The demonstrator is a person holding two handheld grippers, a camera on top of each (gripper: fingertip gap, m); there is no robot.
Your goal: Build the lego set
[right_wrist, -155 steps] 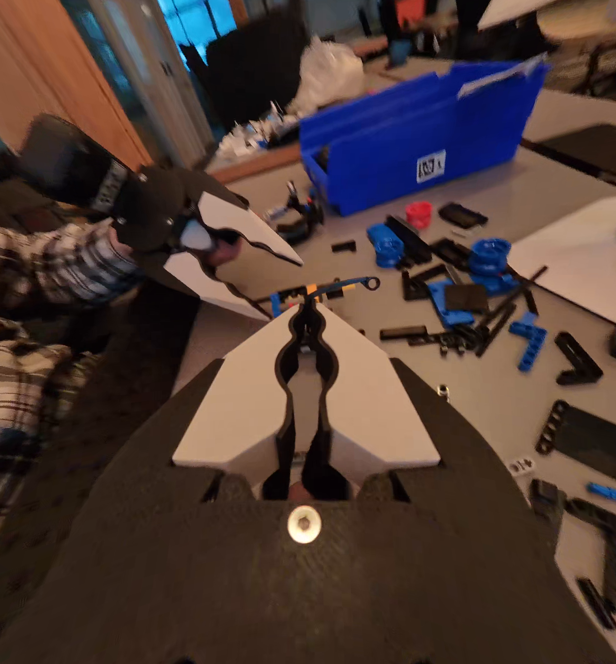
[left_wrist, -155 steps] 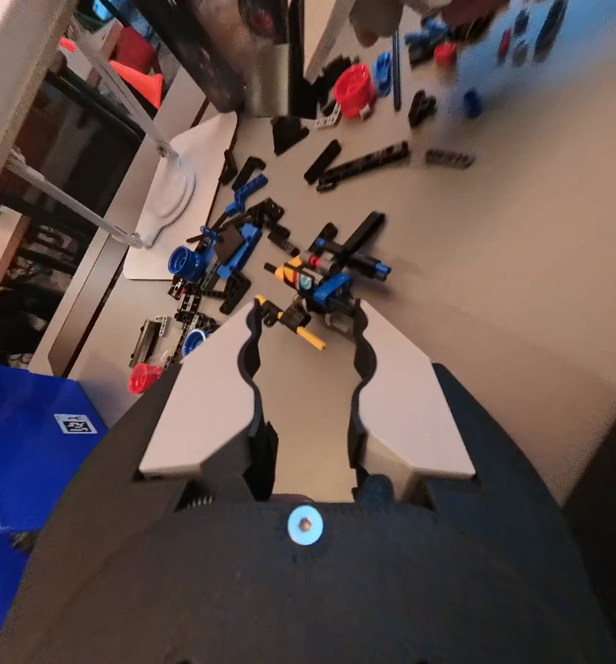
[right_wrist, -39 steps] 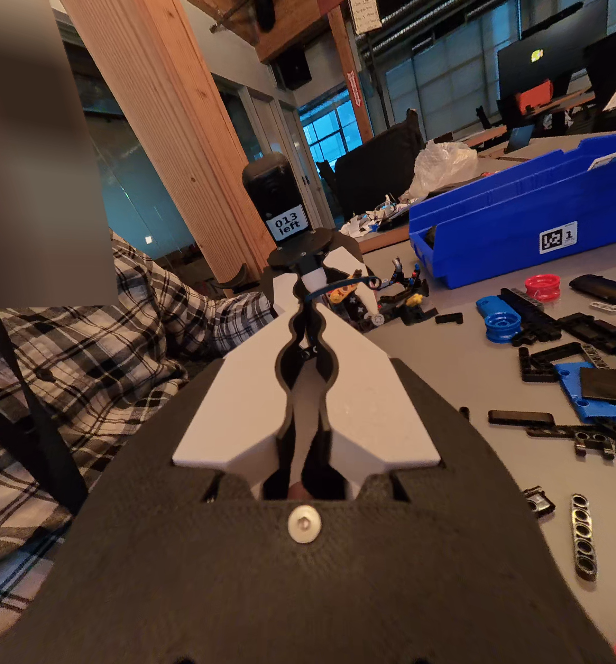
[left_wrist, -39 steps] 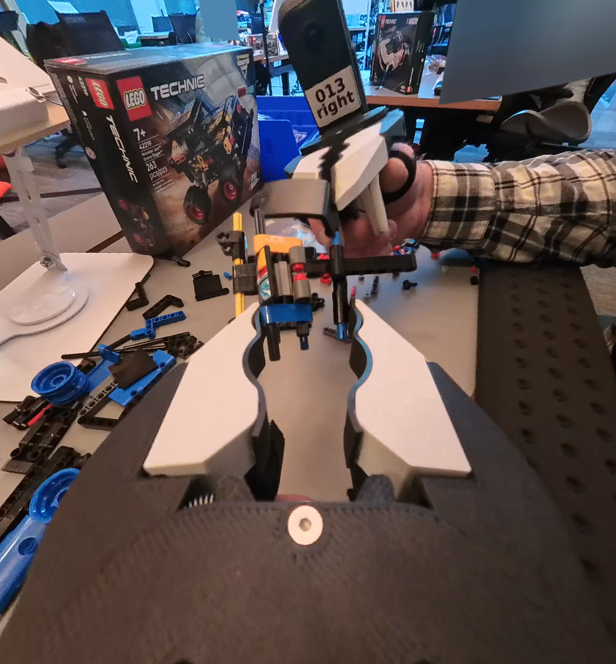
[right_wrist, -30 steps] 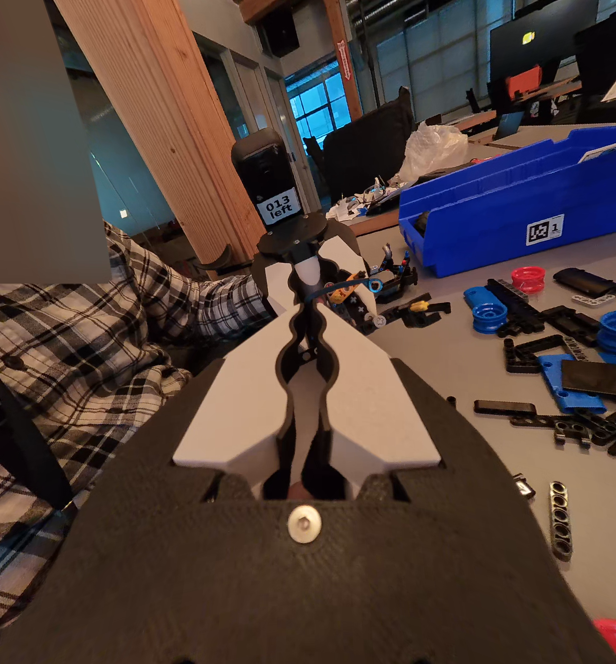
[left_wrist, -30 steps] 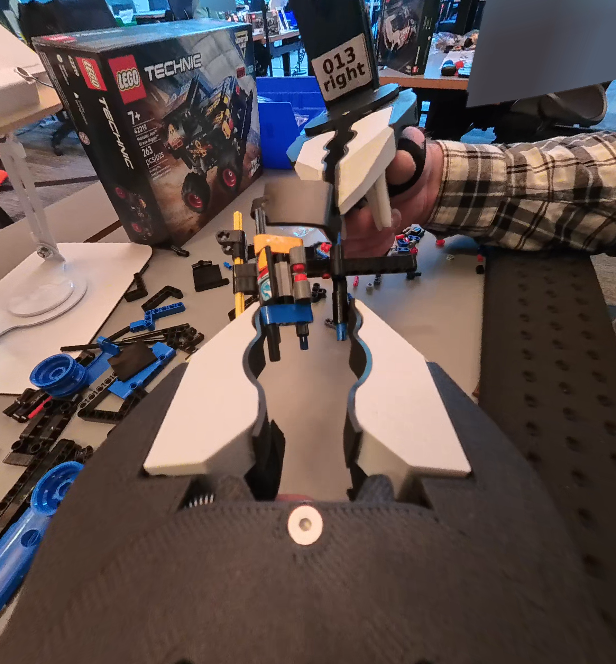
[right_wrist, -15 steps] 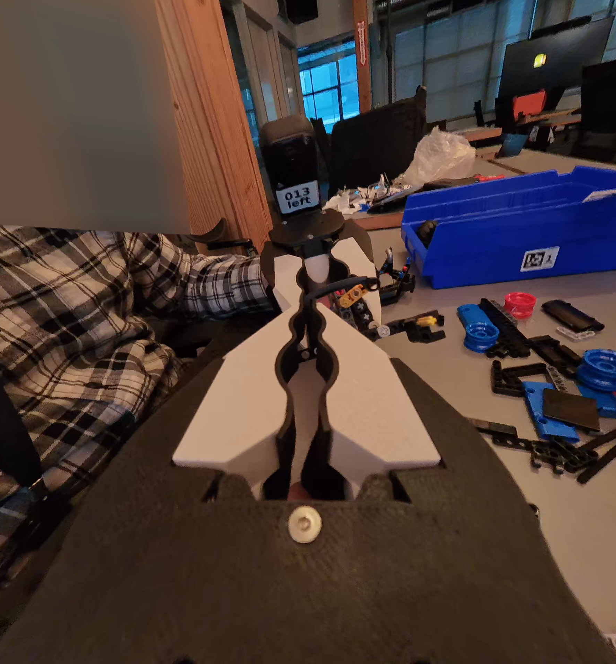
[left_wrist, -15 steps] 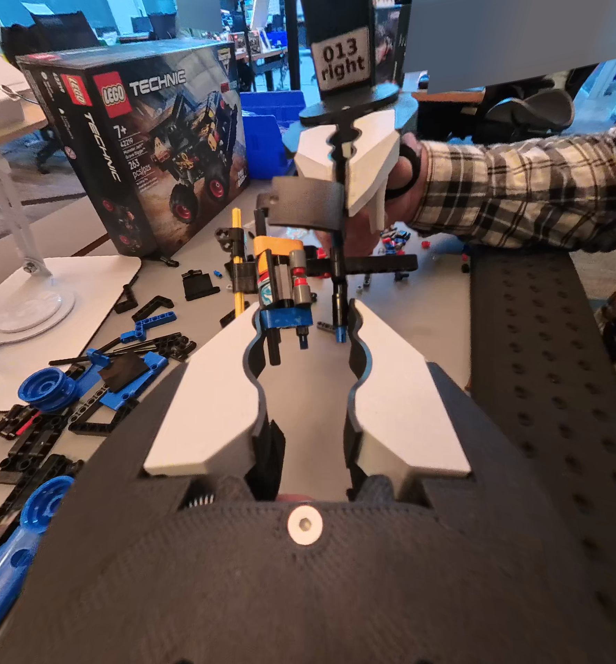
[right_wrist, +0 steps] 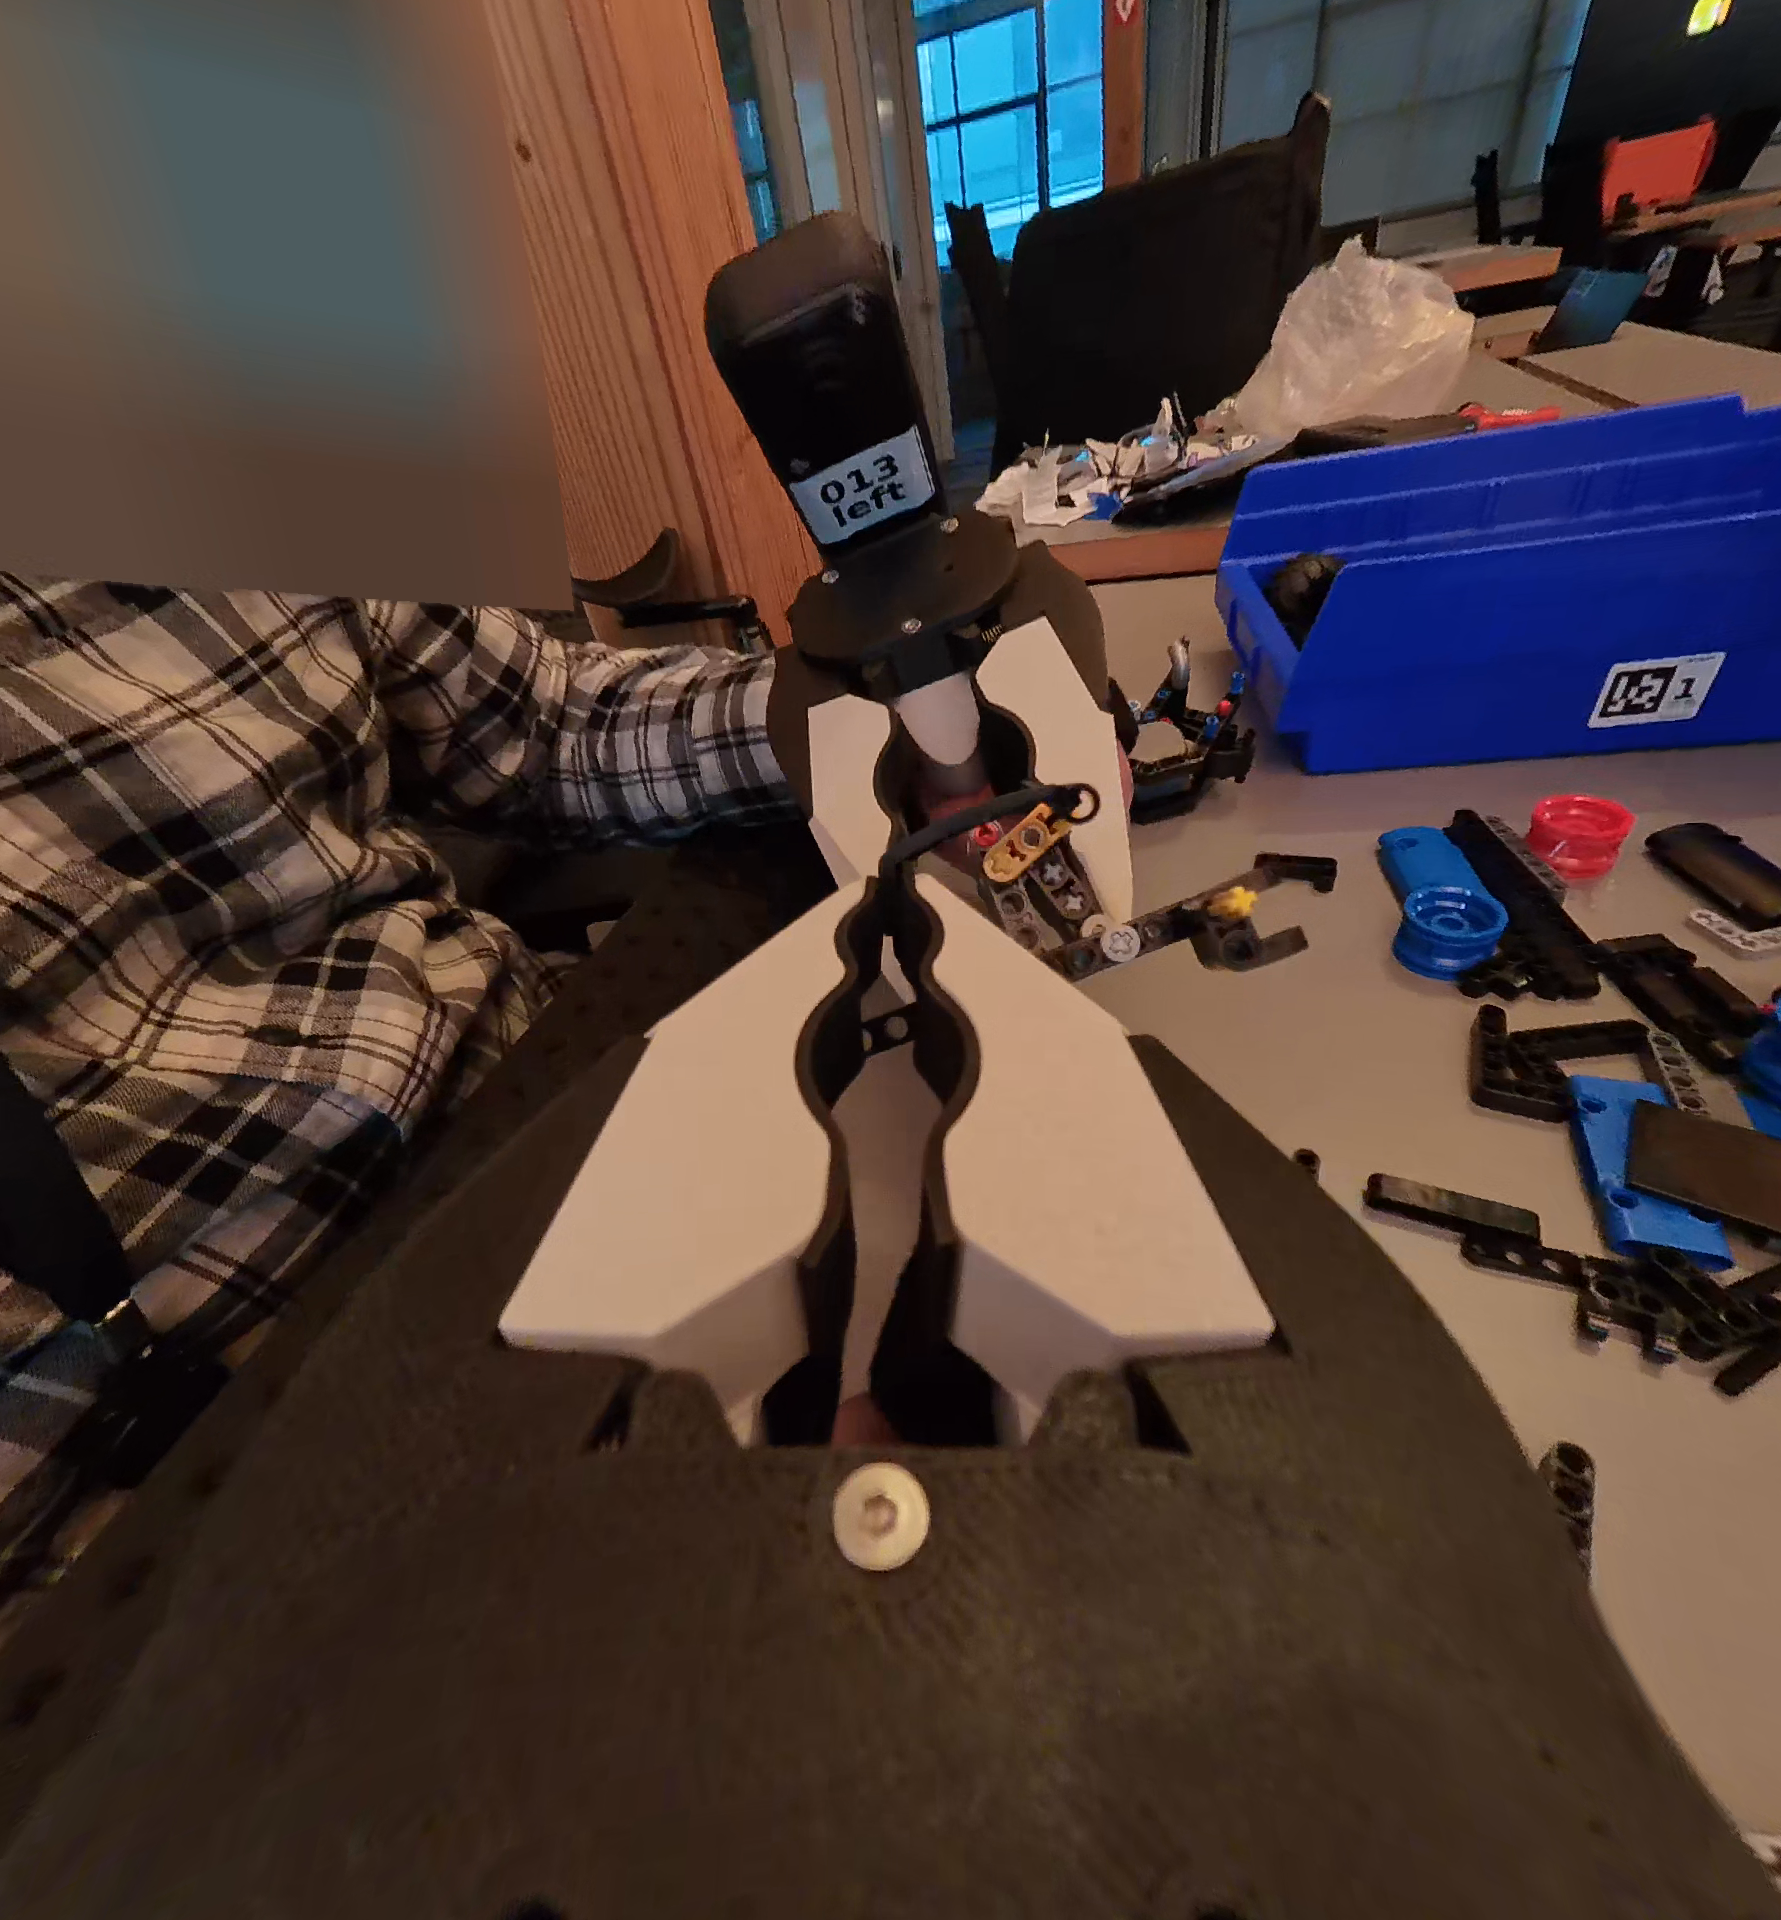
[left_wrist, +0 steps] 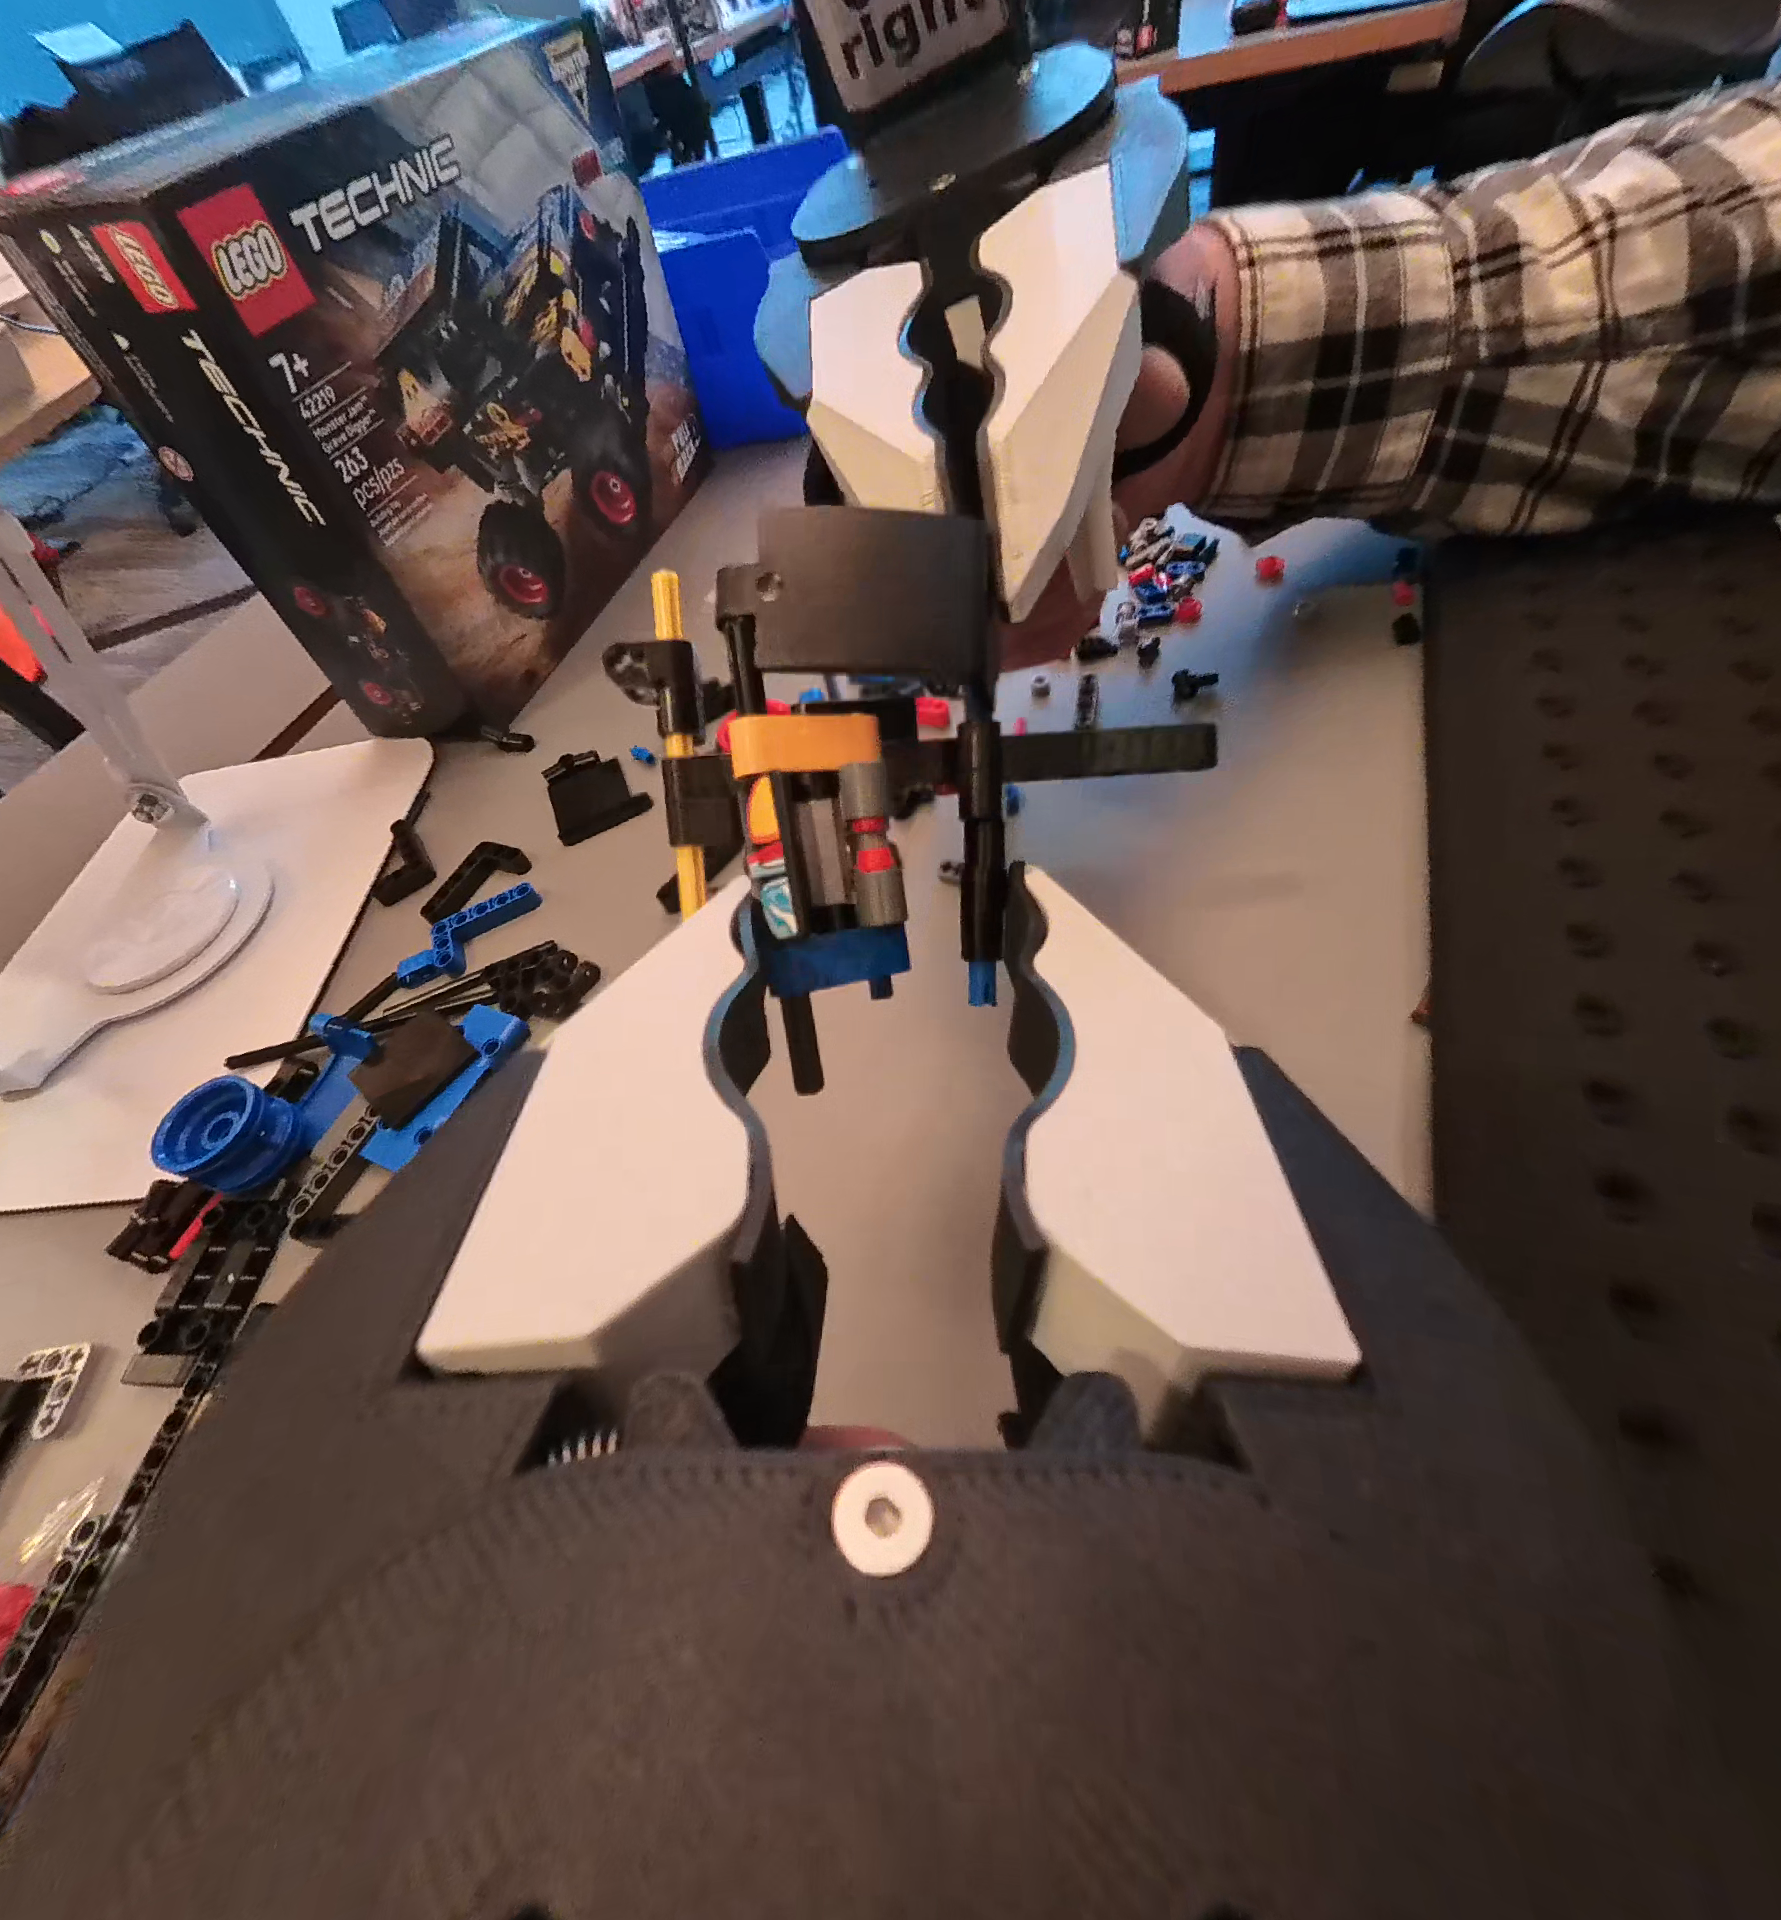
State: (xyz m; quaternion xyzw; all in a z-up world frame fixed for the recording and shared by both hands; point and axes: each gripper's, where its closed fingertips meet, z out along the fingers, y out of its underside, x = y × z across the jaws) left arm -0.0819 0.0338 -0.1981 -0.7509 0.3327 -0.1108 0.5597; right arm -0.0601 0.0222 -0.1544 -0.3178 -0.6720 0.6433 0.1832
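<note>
the left gripper [left_wrist: 875,935] is clenched on the half-built lego assembly [left_wrist: 824,831], its two white fingers [left_wrist: 647,1122] pressing the model's blue base and a black upright beam from either side, so the model is lifted above the grey table [left_wrist: 1177,935]. the assembly shows an orange piece across its top, grey and red cylinders, a yellow axle on its left and a long black beam sticking out to the right. facing it from above, the right gripper [left_wrist: 959,499] is clamped on a flat black panel [left_wrist: 865,592], which sits at the top of the assembly, touching its black upright pin. in the right wrist view the right gripper [right_wrist: 891,914] has its jaws nearly closed on that dark piece, with a thin black hose [right_wrist: 979,816] curving out past its tips toward the left gripper [right_wrist: 959,790]. a hand in a plaid sleeve [left_wrist: 1488,312] holds the right gripper.

the set's box [left_wrist: 366,416] stands toward the table's far left edge, beside a white board [left_wrist: 138,935]. loose blue and black pieces [left_wrist: 377,1070], including a blue wheel rim [left_wrist: 226,1132], lie along the left side. a blue bin [right_wrist: 1540,623] stands at the far edge in the right wrist view, with a red rim [right_wrist: 1577,831] just in front of it.
</note>
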